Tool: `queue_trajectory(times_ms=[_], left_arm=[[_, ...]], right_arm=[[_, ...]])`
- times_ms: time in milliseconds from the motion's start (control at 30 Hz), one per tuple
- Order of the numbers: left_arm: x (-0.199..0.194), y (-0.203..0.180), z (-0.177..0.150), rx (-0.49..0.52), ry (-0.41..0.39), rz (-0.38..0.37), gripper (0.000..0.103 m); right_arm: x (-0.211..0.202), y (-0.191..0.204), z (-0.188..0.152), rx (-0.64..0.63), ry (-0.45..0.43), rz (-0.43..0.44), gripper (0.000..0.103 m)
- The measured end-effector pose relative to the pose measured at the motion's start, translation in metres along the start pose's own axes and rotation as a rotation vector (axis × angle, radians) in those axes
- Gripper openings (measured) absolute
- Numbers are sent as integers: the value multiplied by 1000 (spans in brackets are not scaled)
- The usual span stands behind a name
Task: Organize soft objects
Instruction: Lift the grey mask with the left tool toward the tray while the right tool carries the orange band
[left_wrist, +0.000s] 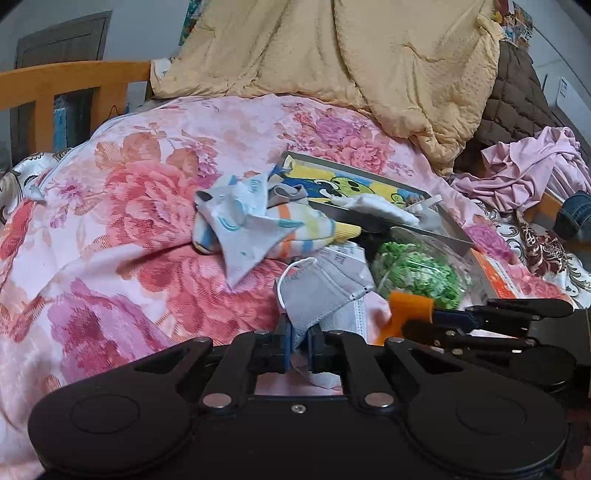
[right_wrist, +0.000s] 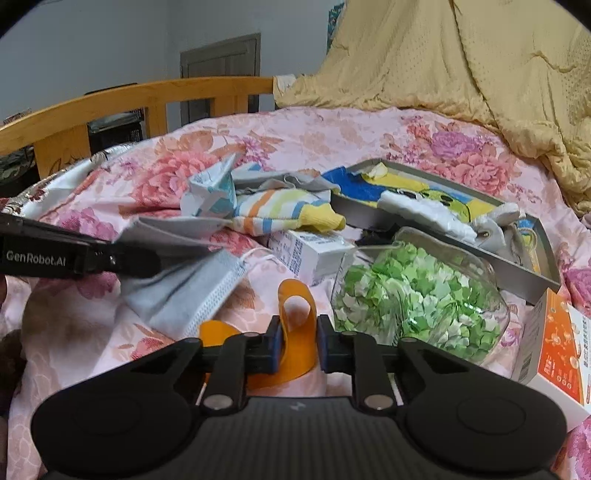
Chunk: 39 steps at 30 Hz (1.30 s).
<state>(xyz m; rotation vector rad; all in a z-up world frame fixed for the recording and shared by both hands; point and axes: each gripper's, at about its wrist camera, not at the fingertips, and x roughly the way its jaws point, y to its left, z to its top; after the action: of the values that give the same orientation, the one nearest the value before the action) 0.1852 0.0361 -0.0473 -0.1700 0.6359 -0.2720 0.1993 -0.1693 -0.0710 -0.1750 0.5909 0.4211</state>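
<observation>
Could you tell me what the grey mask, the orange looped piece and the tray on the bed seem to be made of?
Grey mask, pinched in the left gripper: probably matte non-woven fabric, judging by its soft creases, stitched edge and white ear loop.
Orange loop, in the right gripper: likely smooth silicone or rubber; it bends in a curl without creasing.
Tray: apparently dull grey metal, with thin, straight walls.

Both wrist views face the bed (left_wrist: 155, 206) closely.
</observation>
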Motion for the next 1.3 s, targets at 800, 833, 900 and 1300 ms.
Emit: queue_trajectory(times_ms=[800,833,900,1300], left_arm=[[-49,-71,53,-28,-135,-14,7],[-49,-73,58,-26,-138,-19,7],[-49,-77,70,-8,-151,-17,7],[6,-86,130,-5,-205,15,7]], right_arm=[[-56,-15,17,97,-145,61,12],[-58,-16,20,94,-159,63,12],[-61,-21,26,108,-181,71,12],[-35,-77,52,211,-225,28,12]])
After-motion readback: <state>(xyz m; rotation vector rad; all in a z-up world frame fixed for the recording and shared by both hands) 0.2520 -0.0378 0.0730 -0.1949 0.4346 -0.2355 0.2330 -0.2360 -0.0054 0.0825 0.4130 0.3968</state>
